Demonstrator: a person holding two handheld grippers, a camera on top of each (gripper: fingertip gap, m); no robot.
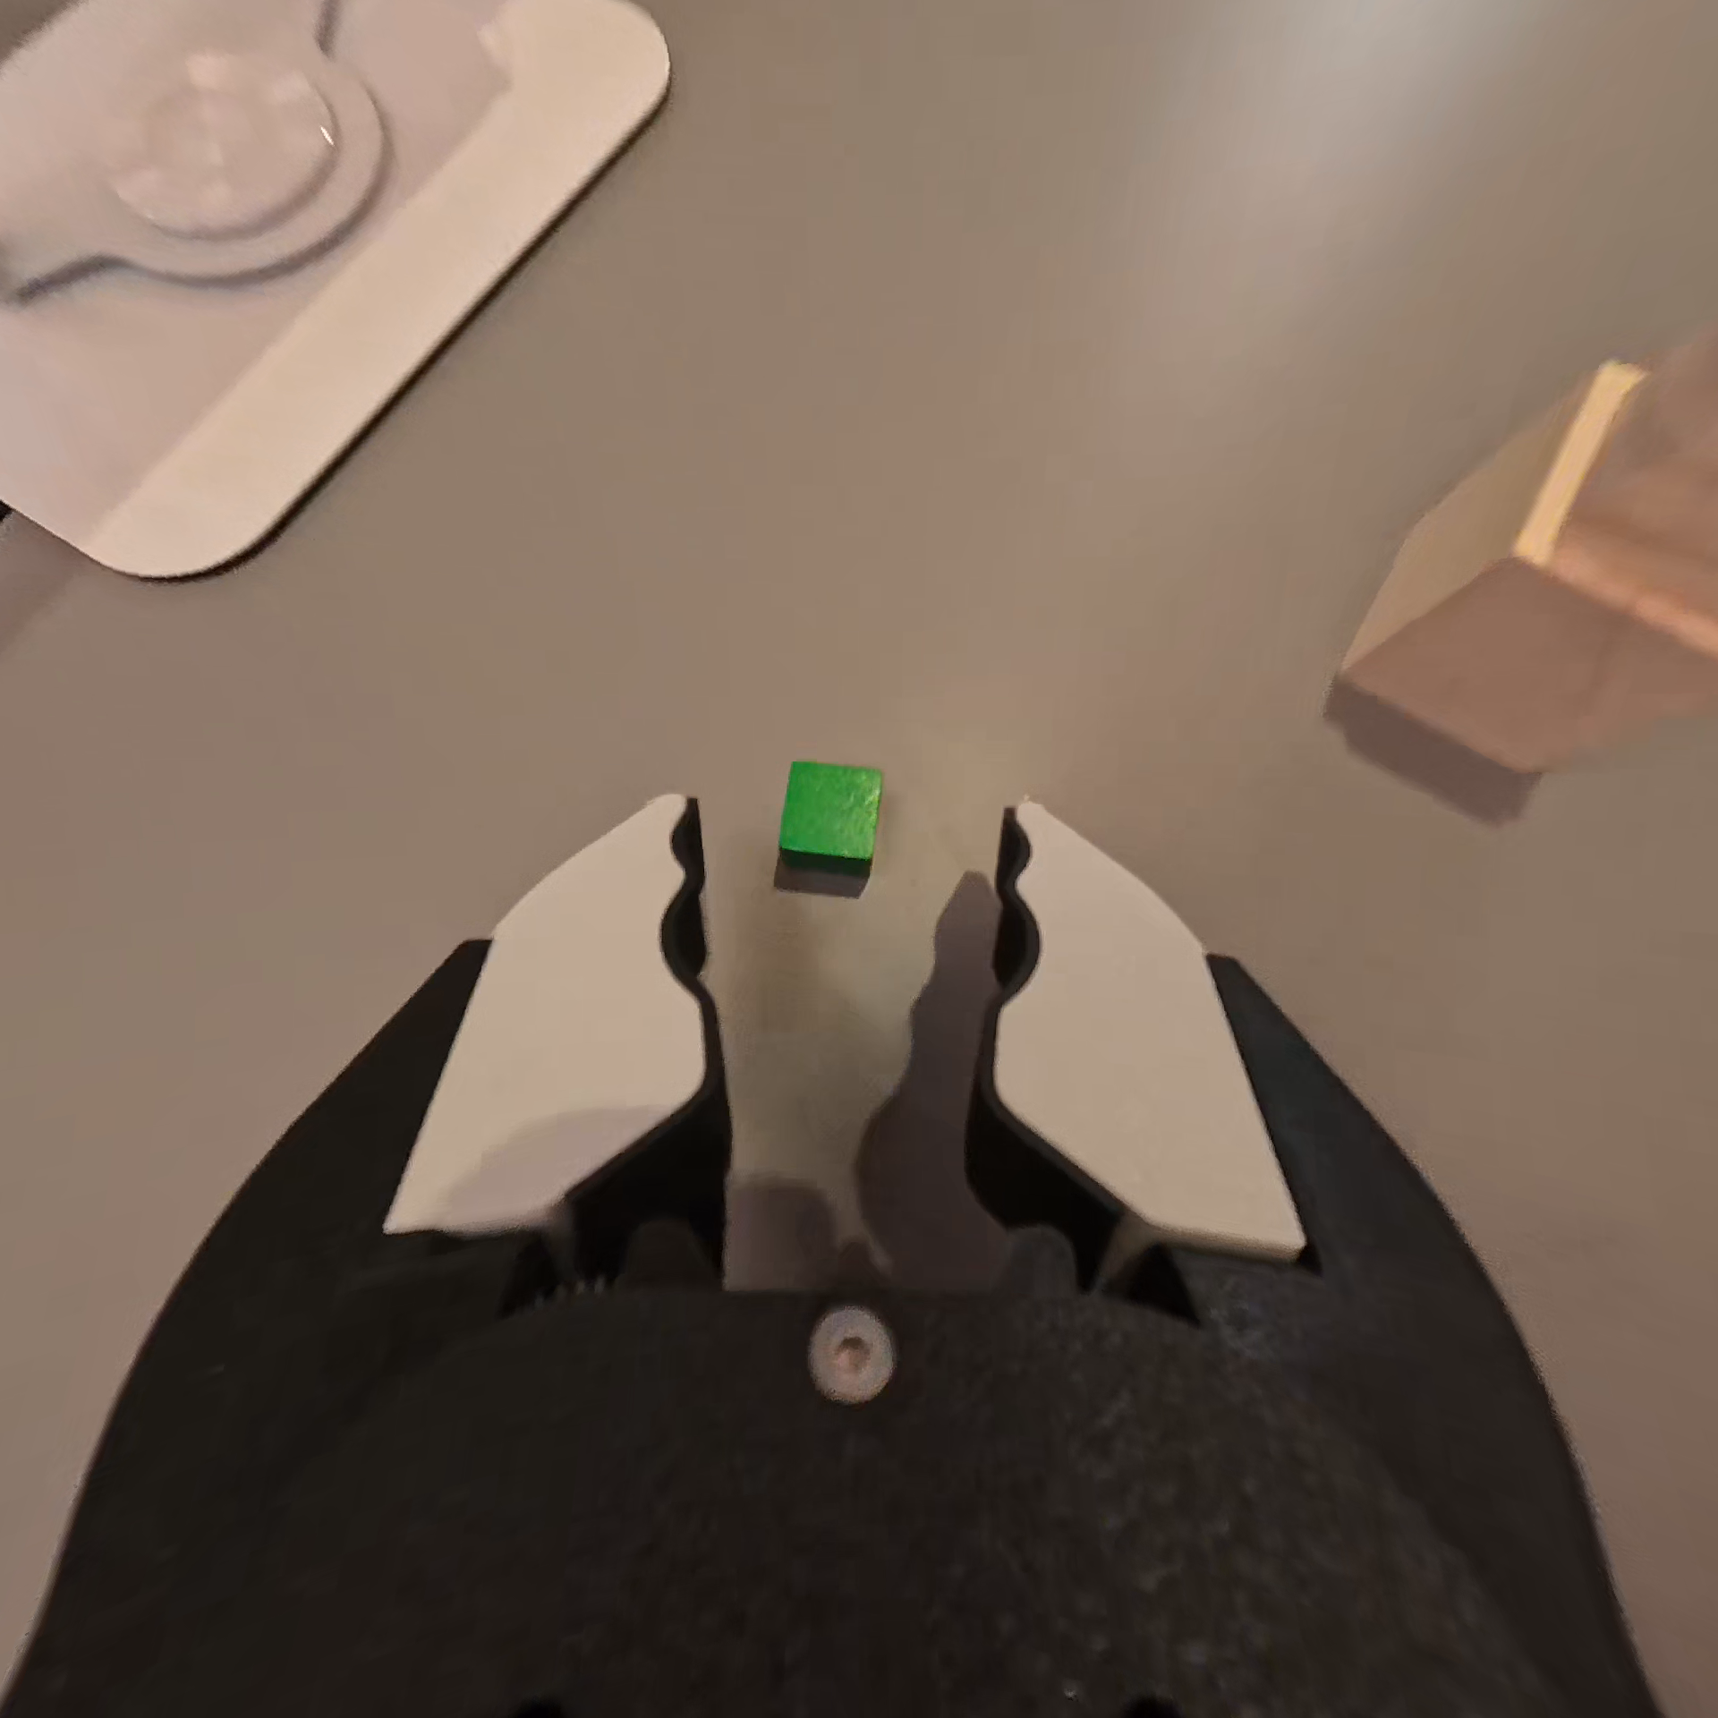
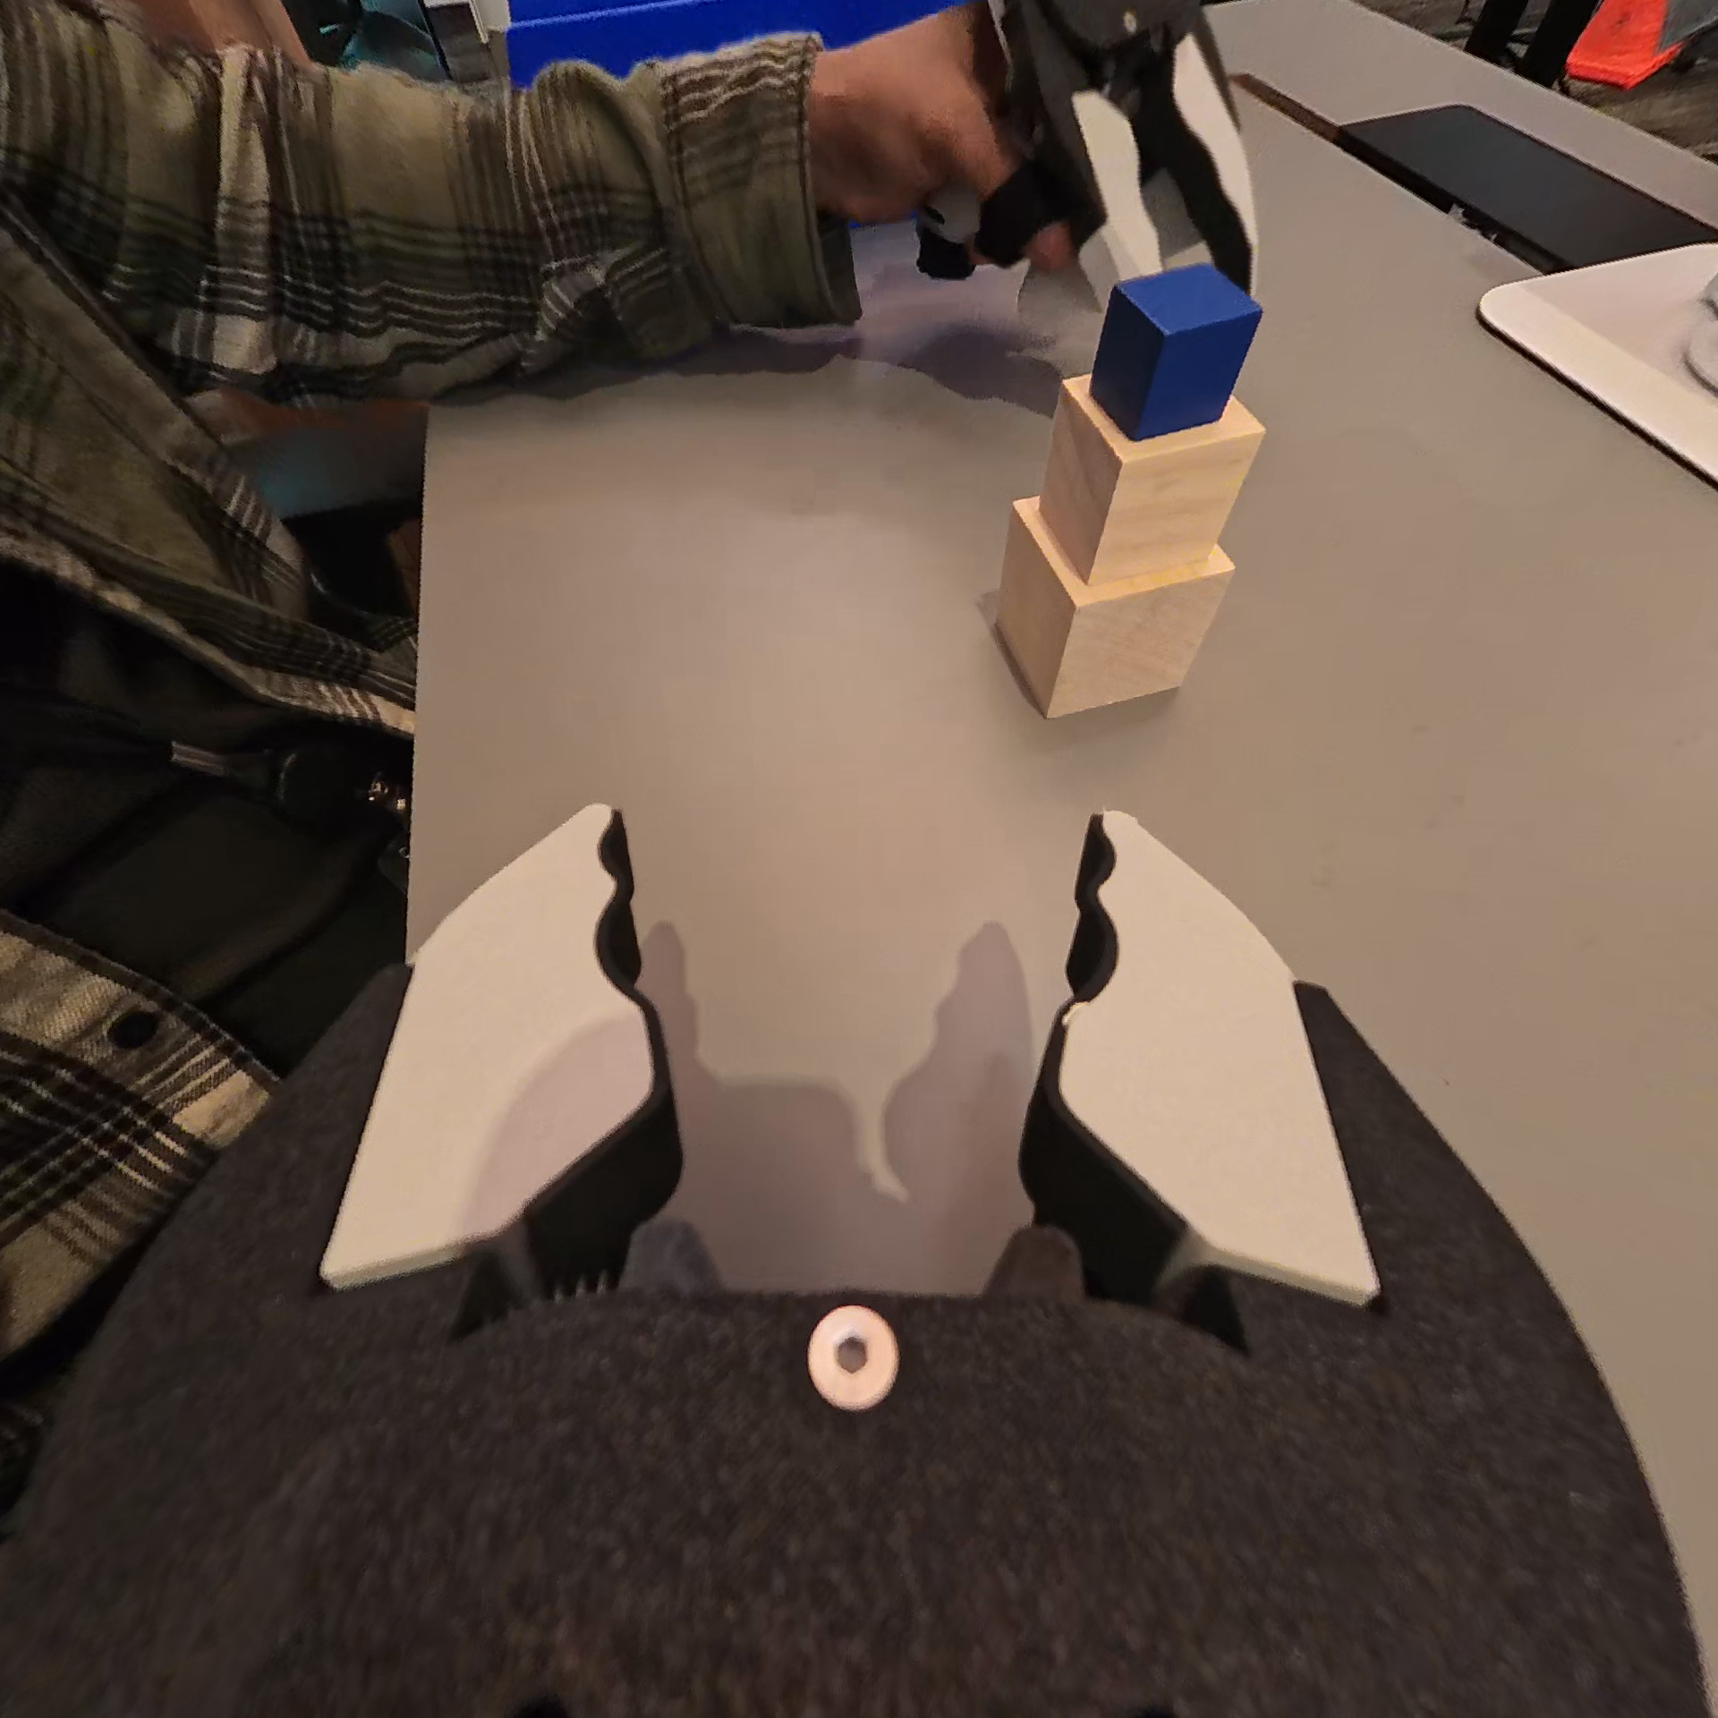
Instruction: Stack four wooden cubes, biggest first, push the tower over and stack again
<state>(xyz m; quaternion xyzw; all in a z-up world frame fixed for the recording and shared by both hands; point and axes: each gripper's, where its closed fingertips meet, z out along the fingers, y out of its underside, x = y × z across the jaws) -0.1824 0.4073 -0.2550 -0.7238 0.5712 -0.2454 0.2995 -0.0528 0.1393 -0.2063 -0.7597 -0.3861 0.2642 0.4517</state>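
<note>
Flanking the small green cube (image 1: 830, 818), the left gripper (image 1: 848, 818) jaws wide, empty; white tray (image 1: 521, 232) well beyond.

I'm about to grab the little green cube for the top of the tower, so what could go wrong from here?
1. The green cube is tiny and sits left of centre between the open left hand-held gripper's fingers, so closing may nudge it away.
2. The blue cube looks rotated on the wooden cube beneath; a heavy placement could topple it.
</note>
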